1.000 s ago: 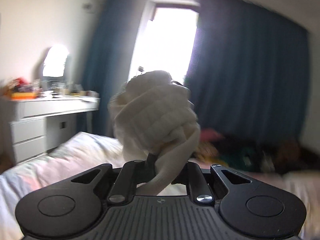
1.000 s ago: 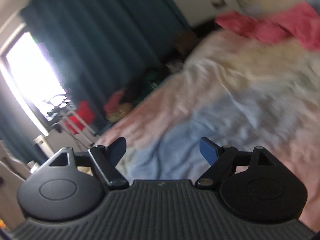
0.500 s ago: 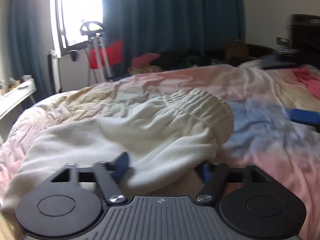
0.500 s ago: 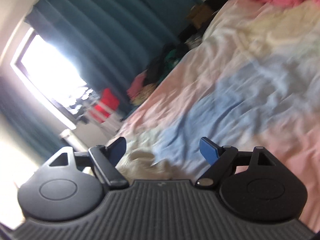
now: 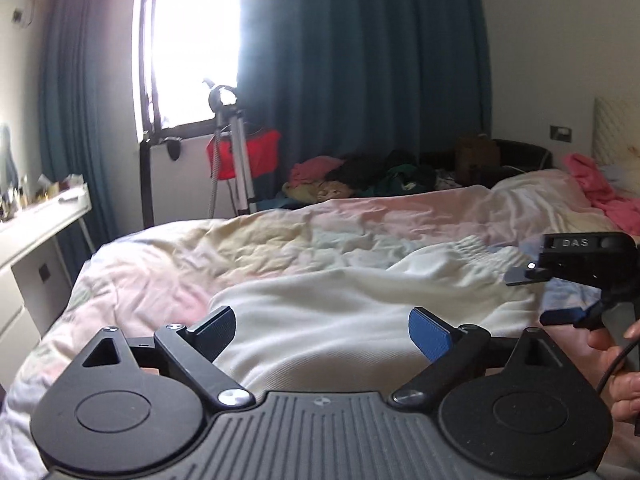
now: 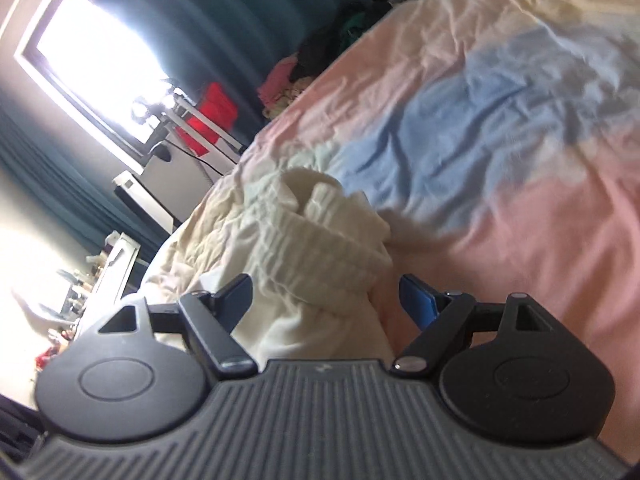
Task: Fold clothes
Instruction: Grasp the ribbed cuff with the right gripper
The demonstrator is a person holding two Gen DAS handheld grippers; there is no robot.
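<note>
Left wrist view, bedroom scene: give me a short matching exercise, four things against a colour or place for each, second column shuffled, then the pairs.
Things:
1. white garment
2. curtain
3. tripod
4. pink cloth

Colour or place:
A. stands by the window, with something red behind it
B. dark teal, hanging at the back wall
C. lies on the bed just ahead of the open left gripper
D. bunched at the far right end of the bed

Pairs: 1-C, 2-B, 3-A, 4-D
</note>
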